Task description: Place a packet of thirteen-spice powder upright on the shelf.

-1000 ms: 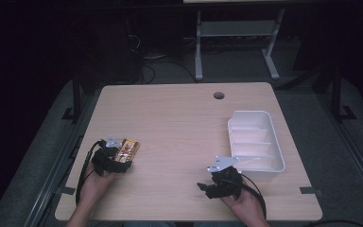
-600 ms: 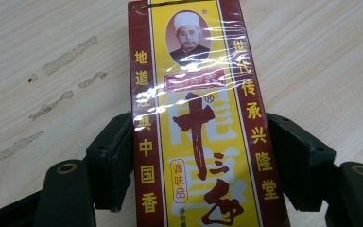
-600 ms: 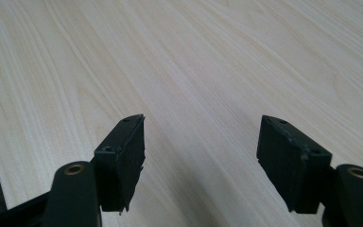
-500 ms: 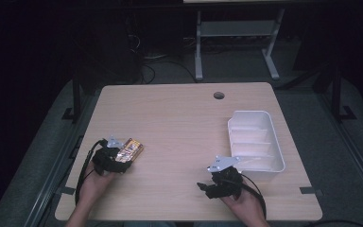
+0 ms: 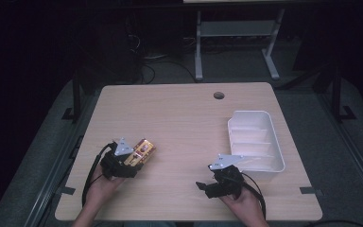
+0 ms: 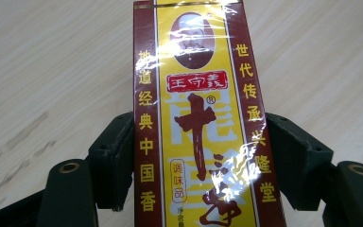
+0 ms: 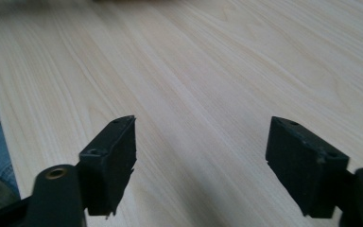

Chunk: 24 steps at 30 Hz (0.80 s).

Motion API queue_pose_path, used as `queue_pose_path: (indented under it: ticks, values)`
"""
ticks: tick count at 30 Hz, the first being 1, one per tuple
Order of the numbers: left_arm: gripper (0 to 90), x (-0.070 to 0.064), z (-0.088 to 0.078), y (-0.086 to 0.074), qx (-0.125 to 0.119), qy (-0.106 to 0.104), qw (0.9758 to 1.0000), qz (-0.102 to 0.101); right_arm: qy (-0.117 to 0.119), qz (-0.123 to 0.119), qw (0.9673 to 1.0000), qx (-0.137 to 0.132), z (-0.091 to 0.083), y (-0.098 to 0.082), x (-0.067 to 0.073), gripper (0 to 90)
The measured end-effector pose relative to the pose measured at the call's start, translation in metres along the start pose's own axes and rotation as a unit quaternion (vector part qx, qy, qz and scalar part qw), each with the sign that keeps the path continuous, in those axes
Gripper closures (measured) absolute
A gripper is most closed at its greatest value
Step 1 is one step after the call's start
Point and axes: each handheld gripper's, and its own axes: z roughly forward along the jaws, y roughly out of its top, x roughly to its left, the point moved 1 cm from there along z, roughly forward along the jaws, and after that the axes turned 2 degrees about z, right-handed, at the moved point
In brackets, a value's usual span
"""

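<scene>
We hold box in left tongs, jaws just closed on its sides, far left of tray. Right tongs wide, empty. Risk: glossy wrap slips, box drops onto bench.

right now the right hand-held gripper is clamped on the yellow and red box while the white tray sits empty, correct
No: the left hand-held gripper clamps the yellow and red box, as the left gripper view shows. The right hand-held gripper is open over bare table. The white tray does sit empty.
</scene>
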Motion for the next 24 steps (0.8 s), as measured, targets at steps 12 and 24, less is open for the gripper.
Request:
queue_pose_path:
  ticks: [12,24]
  values:
    - [30.6,-0.049,-0.002,0.021,-0.036,-0.037,0.997,0.058,0.015,0.031,0.9993,-0.012,0.0,-0.001,-0.004,20.6]
    - [30.8,-0.093,0.002,0.038,-0.062,-0.067,0.9904,0.104,0.044,0.065,0.9962,-0.037,-0.006,0.0,-0.008,22.4]
